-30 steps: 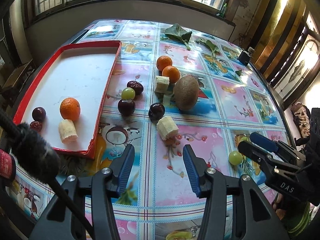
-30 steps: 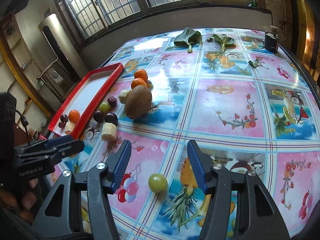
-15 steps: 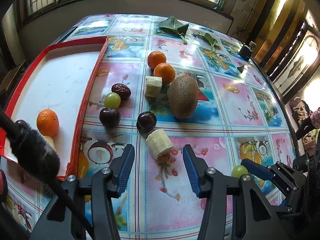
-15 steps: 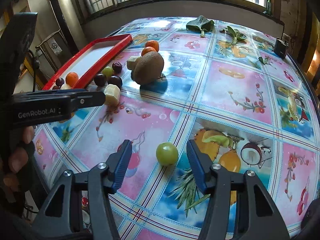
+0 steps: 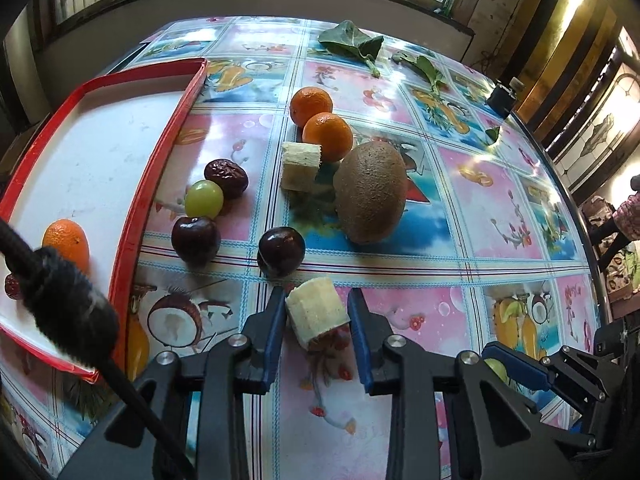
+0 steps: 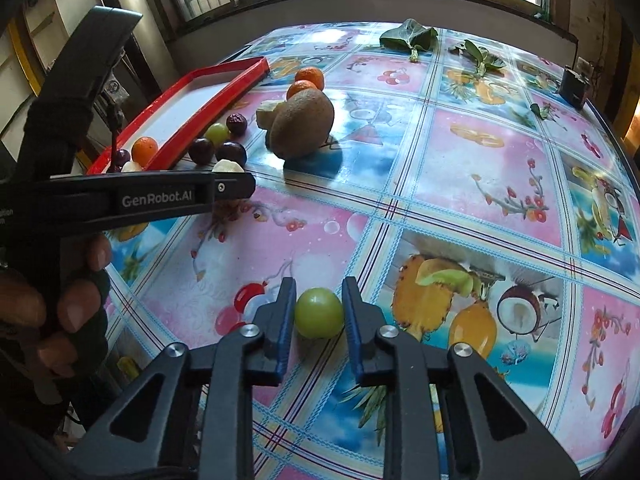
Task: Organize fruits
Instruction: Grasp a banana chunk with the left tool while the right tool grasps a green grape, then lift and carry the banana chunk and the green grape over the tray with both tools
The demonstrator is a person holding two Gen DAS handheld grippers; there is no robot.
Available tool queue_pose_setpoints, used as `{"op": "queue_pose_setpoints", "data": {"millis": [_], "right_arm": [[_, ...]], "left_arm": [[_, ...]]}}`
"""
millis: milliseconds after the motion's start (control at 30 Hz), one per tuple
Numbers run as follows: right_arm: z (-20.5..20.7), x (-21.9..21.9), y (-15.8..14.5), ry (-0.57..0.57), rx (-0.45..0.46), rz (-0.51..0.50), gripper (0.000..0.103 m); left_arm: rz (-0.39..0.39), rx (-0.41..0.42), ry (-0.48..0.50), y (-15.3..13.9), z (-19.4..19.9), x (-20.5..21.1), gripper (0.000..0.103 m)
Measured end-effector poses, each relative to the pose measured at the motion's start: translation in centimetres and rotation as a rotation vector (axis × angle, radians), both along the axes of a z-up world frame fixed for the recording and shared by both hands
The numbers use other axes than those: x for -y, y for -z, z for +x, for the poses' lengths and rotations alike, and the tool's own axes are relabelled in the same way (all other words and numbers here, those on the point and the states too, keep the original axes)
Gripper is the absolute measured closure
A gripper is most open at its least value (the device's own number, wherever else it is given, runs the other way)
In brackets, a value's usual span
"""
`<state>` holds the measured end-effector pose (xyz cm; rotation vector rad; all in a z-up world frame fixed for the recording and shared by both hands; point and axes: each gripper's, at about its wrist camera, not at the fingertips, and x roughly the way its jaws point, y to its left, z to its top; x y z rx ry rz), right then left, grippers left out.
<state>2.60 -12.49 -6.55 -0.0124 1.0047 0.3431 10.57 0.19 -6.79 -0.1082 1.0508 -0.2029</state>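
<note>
A: State of the left tool (image 5: 316, 316)?

B: Its jaws have just been closing and now clamp a banana piece (image 5: 316, 312), which rests on the table (image 5: 460, 216). The left pad touches the piece; the right pad sits against its far edge.

A: And the right tool (image 6: 319, 312)?

B: Its jaws have just been closing as well. They are clamped on a green grape (image 6: 319, 313), one pad touching each side, the grape on the table.

A: What lies beyond the left tool?

B: Just past the banana piece: two dark cherries (image 5: 281, 251), then a second green grape (image 5: 203, 199) touching a red date (image 5: 226, 177). Further out stand a kiwi (image 5: 370, 198), another banana piece (image 5: 301, 166) and two oranges (image 5: 327, 136).

A: The tray?

B: A red tray (image 5: 160, 160) lies to the left, holding one orange (image 5: 67, 240) near its front edge.
</note>
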Motion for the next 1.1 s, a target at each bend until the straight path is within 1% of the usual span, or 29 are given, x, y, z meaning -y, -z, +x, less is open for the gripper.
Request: {"op": "queue_pose_setpoints", "data": {"millis": [267, 667, 1100], "right_arm": [[-0.6, 0.5, -1.1, 0.009, 0.021, 0.026, 0.078], [-1.4, -2.0, -2.8, -0.049, 0.049, 0.053, 0.078], [-1.5, -4.7, -3.8, -0.108, 0.058, 0.072, 0.078]], "left_arm": [[-0.014, 0.040, -0.018, -2.2, -2.6, -1.6, 0.073], [0.059, 0.133, -0.083, -5.4, -5.7, -3.8, 0.073], [0.077, 0.182, -0.126, -6.7, -6.8, -5.7, 0.073]]}}
